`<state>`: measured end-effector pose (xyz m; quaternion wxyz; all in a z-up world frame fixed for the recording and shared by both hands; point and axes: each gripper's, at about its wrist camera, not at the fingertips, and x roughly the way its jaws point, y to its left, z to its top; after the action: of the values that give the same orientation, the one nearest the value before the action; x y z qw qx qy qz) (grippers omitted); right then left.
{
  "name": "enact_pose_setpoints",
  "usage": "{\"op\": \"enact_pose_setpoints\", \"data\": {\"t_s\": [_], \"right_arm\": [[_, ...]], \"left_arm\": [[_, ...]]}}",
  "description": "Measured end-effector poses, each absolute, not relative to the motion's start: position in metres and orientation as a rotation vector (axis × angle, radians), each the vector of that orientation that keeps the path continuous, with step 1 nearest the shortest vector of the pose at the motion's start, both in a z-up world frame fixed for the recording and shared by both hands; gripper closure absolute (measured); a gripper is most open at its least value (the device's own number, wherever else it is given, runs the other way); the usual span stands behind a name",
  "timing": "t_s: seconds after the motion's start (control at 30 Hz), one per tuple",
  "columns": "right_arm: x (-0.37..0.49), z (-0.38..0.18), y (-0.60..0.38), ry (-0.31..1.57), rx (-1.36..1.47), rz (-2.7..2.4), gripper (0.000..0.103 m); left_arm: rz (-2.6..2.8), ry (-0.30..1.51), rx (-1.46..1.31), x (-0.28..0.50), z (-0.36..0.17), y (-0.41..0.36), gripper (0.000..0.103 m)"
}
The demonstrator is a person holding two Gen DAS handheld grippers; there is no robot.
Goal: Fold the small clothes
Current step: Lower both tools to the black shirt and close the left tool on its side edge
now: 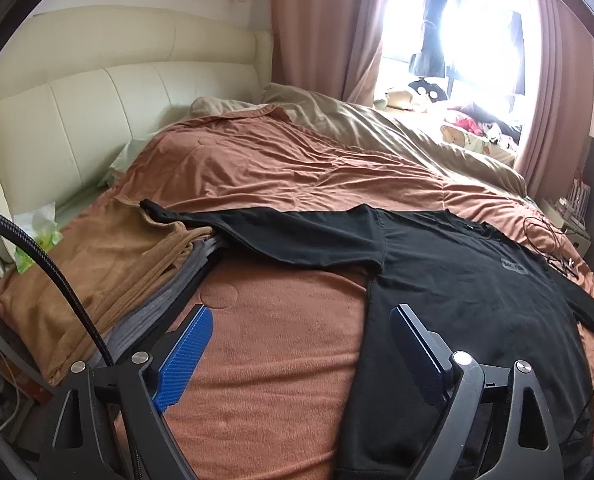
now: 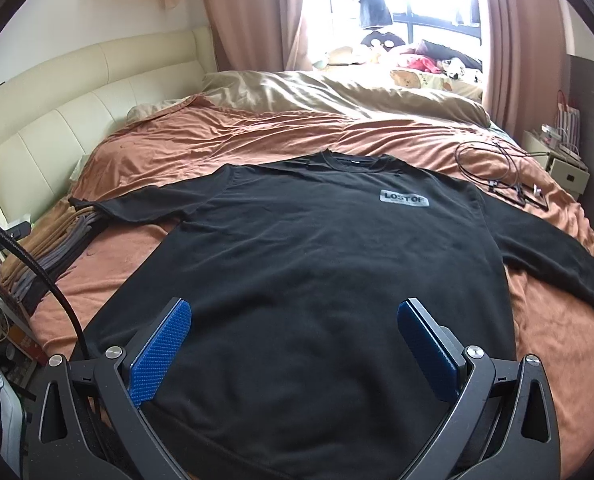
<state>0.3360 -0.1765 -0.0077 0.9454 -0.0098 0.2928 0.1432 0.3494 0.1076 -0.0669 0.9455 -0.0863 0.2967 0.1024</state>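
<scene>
A black long-sleeved sweatshirt (image 2: 317,248) with a grey chest label lies spread flat, front up, on the rust-coloured bedspread (image 2: 225,136), sleeves stretched out to both sides. Its left sleeve end rests on a stack of folded clothes (image 1: 109,276). My right gripper (image 2: 295,308) is open and empty, above the sweatshirt's lower body. My left gripper (image 1: 301,316) is open and empty, over the sweatshirt's left side edge (image 1: 437,300), with the bedspread (image 1: 265,360) under its left finger.
The stack of brown and grey folded clothes (image 2: 45,252) sits at the bed's left edge. Black cables (image 2: 501,172) lie on the bedspread at the right. A cream headboard (image 2: 69,108) is at the left; a beige duvet (image 2: 337,92) and curtained window are behind.
</scene>
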Motion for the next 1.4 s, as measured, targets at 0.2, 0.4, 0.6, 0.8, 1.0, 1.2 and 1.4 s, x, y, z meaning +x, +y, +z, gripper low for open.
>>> {"op": "enact_pose_setpoints", "data": {"t_s": [0.2,0.4,0.6,0.8,1.0,1.2,1.4], "right_arm": [[0.383,-0.009,-0.160,0.649,-0.027,0.319,0.000],[0.429,-0.011,-0.147,0.700,-0.012,0.342,0.000],[0.468,-0.016,-0.132,0.725,0.004,0.355,0.000],[0.504,-0.025,-0.117,0.741,0.015,0.378,0.001],[0.534,-0.039,-0.100,0.785,0.029,0.393,0.022],[0.561,-0.051,-0.081,0.843,0.065,0.413,0.032],[0.589,-0.064,-0.058,0.883,0.088,0.441,0.041]], "left_arm": [[0.232,0.624,-0.197,0.386,-0.070,0.125,0.013],[0.248,0.647,-0.211,0.419,-0.076,0.140,0.017],[0.256,0.676,-0.242,0.456,-0.090,0.157,0.022],[0.263,0.712,-0.265,0.490,-0.110,0.171,0.027],[0.274,0.741,-0.273,0.521,-0.133,0.184,0.027],[0.301,0.792,-0.275,0.552,-0.159,0.198,0.027],[0.358,0.837,-0.278,0.579,-0.183,0.213,0.028]]}}
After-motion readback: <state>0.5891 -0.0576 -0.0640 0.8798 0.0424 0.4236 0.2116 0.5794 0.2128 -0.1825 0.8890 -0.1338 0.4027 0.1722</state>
